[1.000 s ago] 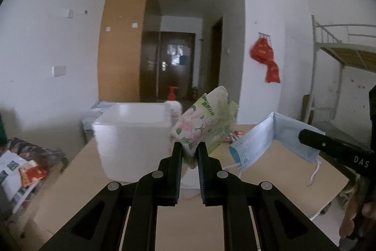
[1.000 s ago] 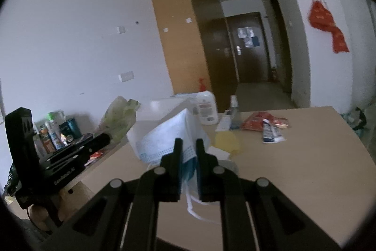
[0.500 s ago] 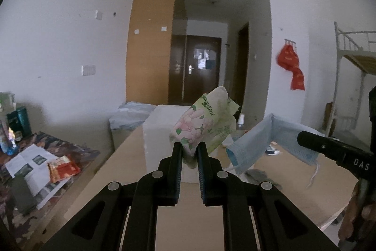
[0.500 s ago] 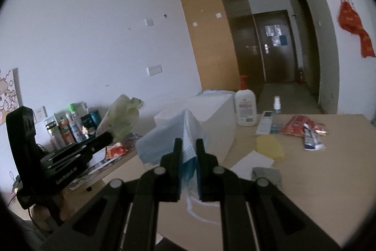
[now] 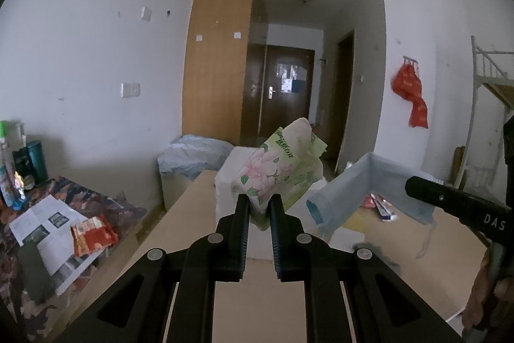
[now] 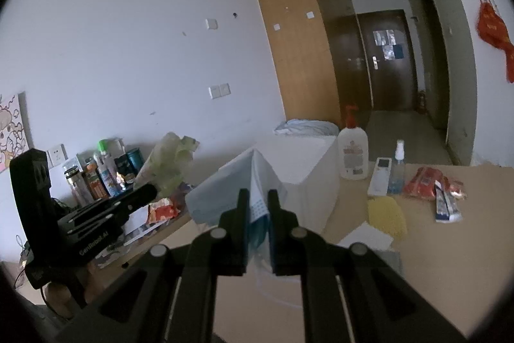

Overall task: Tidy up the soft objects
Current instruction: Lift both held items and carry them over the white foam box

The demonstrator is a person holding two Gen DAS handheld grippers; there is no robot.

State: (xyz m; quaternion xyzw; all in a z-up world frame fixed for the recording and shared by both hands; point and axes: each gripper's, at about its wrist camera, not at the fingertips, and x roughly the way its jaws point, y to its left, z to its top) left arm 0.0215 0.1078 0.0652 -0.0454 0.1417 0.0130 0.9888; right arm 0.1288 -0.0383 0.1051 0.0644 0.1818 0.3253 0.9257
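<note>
My left gripper [image 5: 259,208] is shut on a green floral tissue pack [image 5: 279,169] and holds it up above the wooden table [image 5: 257,304]. My right gripper [image 6: 258,204] is shut on a light blue face mask [image 6: 237,185], also held in the air. The mask [image 5: 363,185] hangs to the right of the tissue pack in the left wrist view. The tissue pack [image 6: 170,159] and the left gripper show at the left of the right wrist view. A white box [image 6: 308,169] stands on the table behind both held objects.
On the table lie a lotion pump bottle [image 6: 353,156], a remote [image 6: 380,176], a small spray bottle [image 6: 397,169], a yellow cloth [image 6: 387,216], red snack packets [image 6: 427,182] and white paper [image 6: 366,238]. A cluttered side table with bottles [image 6: 102,172] stands at the left.
Both grippers have pulled back and swung left with their objects still held. The white box and table now look farther away, and the cluttered side table has come into view.
</note>
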